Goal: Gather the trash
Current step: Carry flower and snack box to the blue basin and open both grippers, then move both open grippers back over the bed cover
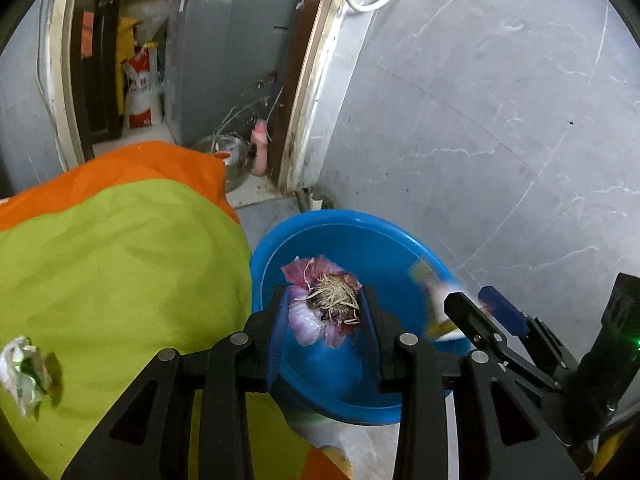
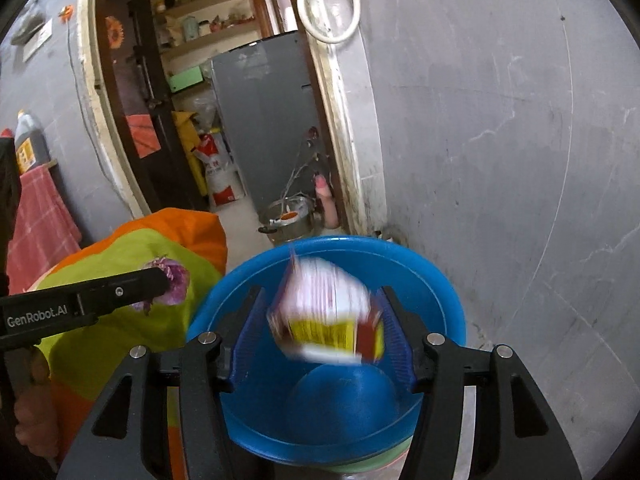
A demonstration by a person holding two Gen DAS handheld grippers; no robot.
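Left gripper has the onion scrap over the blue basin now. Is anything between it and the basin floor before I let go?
Nothing visible blocks it. The left gripper holds the onion scrap above the open blue basin. The blurred packet sits between the right gripper's fingers over the basin's right side, beside the scrap, not under it.

Far back, a grey fridge point(image 2: 264, 120) stands in the doorway; a white-and-red sack point(image 2: 218, 176) leans just left of it; a steel pot point(image 2: 288, 220) sits on the floor near the door frame; shelves point(image 2: 204, 12) of jars run above; a white hose loop point(image 2: 328, 4) hangs on the grey wall; far left, a dark bottle point(image 2: 28, 140) stands above a pink checked towel point(image 2: 38, 220).
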